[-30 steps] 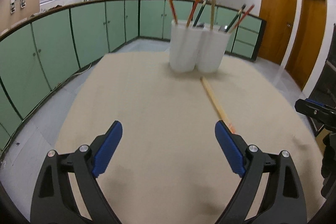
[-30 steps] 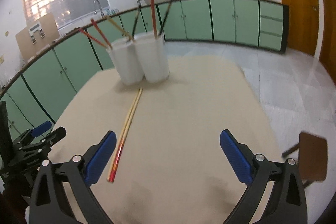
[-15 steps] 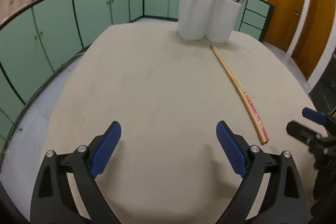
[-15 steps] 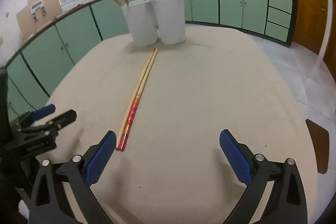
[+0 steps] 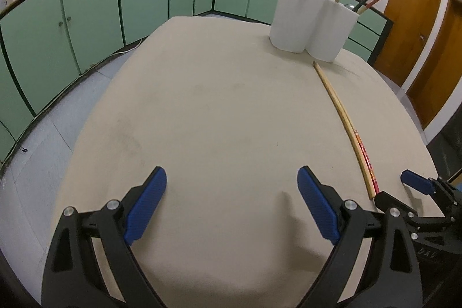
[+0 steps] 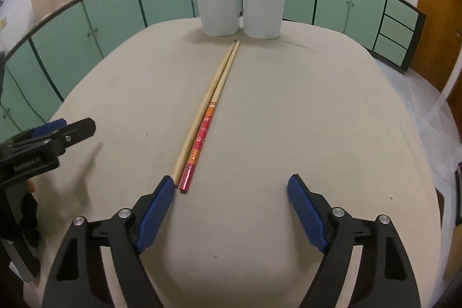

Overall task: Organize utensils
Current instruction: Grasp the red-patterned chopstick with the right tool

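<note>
Two chopsticks (image 6: pixel 206 123), one plain wood and one with a red patterned end, lie side by side on the beige table (image 6: pixel 317 106). They point toward two white holders (image 6: pixel 219 5) (image 6: pixel 264 5) that contain several chopsticks. My right gripper (image 6: pixel 231 183) hovers low over the table with its jaws closing. The chopsticks' near ends lie just inside its left pad (image 6: pixel 157 210), and neither pad presses on them. My left gripper (image 5: pixel 232 175) is open over bare table. The chopsticks (image 5: pixel 343 117) lie to its right, with the holders (image 5: pixel 291 19) beyond them.
In the left wrist view the right gripper (image 5: pixel 401 189) shows at the right edge; in the right wrist view the left gripper (image 6: pixel 66 129) shows at the left edge. Green cabinets (image 5: pixel 86 28) ring the room, wooden doors (image 5: pixel 410 28) stand at the right, and floor lies beyond the table's edges.
The right gripper has come down and forward until the chopsticks' near ends reach its left pad, and its jaws have narrowed. The left gripper has sunk slightly and tipped down.
</note>
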`<action>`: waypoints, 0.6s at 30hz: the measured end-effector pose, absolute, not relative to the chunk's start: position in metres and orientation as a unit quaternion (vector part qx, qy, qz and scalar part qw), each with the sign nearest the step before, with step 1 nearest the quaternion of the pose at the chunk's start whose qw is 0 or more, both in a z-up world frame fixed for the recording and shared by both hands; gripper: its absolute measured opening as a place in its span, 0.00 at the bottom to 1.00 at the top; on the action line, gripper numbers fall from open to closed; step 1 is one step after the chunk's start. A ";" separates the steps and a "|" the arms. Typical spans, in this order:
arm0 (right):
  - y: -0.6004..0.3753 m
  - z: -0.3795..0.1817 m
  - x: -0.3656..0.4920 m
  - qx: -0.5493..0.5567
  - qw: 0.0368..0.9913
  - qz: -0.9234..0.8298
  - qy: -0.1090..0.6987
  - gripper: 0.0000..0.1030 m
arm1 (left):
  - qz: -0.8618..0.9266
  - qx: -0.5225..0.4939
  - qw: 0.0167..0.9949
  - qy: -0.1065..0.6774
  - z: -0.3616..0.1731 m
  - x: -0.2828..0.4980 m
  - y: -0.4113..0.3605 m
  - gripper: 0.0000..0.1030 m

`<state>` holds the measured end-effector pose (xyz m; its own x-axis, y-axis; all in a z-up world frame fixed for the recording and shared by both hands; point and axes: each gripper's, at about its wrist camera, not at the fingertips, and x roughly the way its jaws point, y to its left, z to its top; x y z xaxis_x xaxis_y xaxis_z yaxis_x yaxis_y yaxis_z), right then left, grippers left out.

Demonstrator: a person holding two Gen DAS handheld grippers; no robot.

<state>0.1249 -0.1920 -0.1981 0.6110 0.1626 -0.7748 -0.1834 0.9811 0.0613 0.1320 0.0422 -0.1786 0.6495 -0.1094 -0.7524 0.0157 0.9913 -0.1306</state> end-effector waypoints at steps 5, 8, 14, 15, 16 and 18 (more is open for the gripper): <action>-0.197 -0.197 0.124 -0.021 0.900 0.076 0.430 0.73 | -0.035 -0.060 0.906 0.418 -0.180 0.133 0.043 0.87; -0.209 -0.195 0.120 -0.004 0.903 0.067 0.425 0.65 | -0.035 -0.060 0.906 0.417 -0.181 0.133 0.044 0.87; -0.204 -0.196 0.112 0.006 0.902 0.093 0.421 0.50 | -0.033 -0.055 0.907 0.415 -0.180 0.133 0.043 0.87; -0.202 -0.195 0.113 0.007 0.902 0.096 0.420 0.43 | -0.032 -0.056 0.908 0.415 -0.180 0.132 0.043 0.87; -0.201 -0.195 0.114 0.008 0.902 0.099 0.419 0.37 | -0.032 -0.056 0.908 0.415 -0.180 0.132 0.043 0.87; -0.198 -0.194 0.117 0.012 0.902 0.102 0.419 0.33 | -0.031 -0.057 0.907 0.416 -0.180 0.133 0.043 0.87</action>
